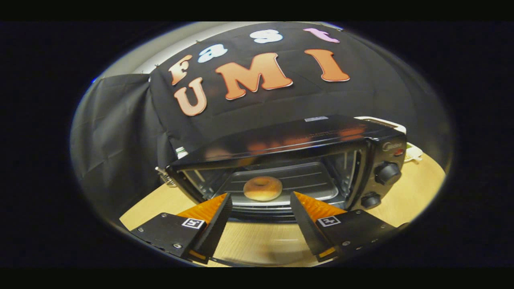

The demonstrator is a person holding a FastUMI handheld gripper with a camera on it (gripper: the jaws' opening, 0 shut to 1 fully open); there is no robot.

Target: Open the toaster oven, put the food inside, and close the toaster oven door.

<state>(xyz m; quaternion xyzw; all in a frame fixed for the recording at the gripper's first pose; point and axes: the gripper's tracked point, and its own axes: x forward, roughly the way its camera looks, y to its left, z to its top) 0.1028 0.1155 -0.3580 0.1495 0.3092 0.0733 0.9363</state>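
Observation:
A black toaster oven [289,136] stands on the wooden table with its door down; the door shows as a dark band [261,214] below the cavity. Inside, a round tan bagel-like food [262,188] lies on the grey metal tray [317,182]. My gripper [261,194] is open, its fingers spread wide just in front of the oven's mouth, with nothing held. The food sits beyond the fingertips, in line with the gap between them.
Two black knobs [387,172] [371,200] sit on the oven's right panel. The light wooden table [261,241] stretches under the fingers. A white object [413,152] lies behind the oven on the right. A small bottle top [181,151] shows at the oven's left rear.

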